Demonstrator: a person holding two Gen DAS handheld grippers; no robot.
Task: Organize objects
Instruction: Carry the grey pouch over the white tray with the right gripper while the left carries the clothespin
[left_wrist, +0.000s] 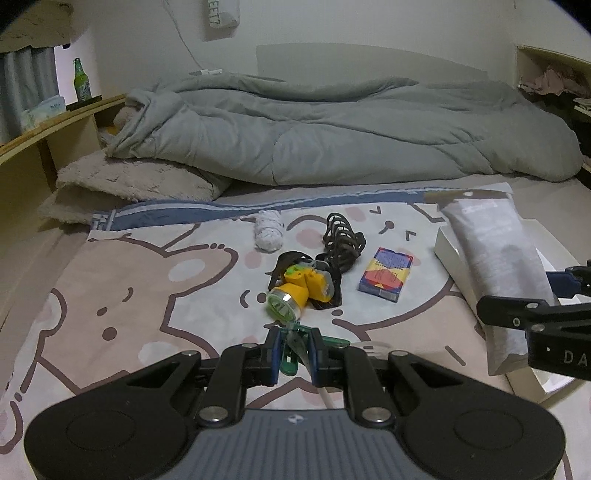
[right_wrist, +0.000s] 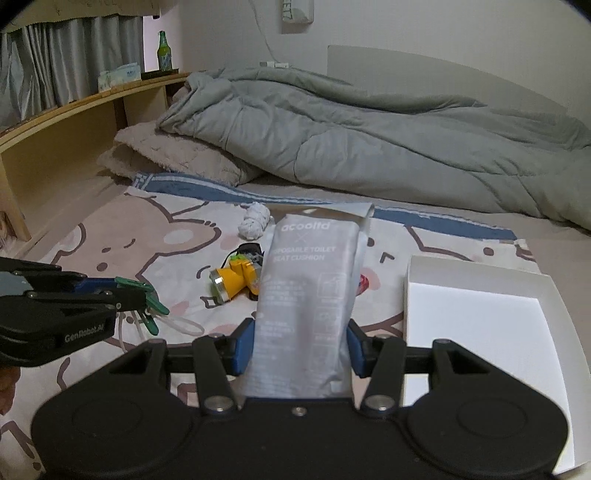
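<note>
Cartoon-print sheet (left_wrist: 122, 295) underfoot of clutter, grey duvet (left_wrist: 332, 129) beyond.

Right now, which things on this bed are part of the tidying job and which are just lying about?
Part of the job:
- grey packet, in the right hand-held gripper
- green clips, in the left hand-held gripper
- yellow headlamp
- card box
- black hair claw
- white bundle
- white tray

Just lying about:
- grey duvet
- green bottle
- tissue pack
</note>
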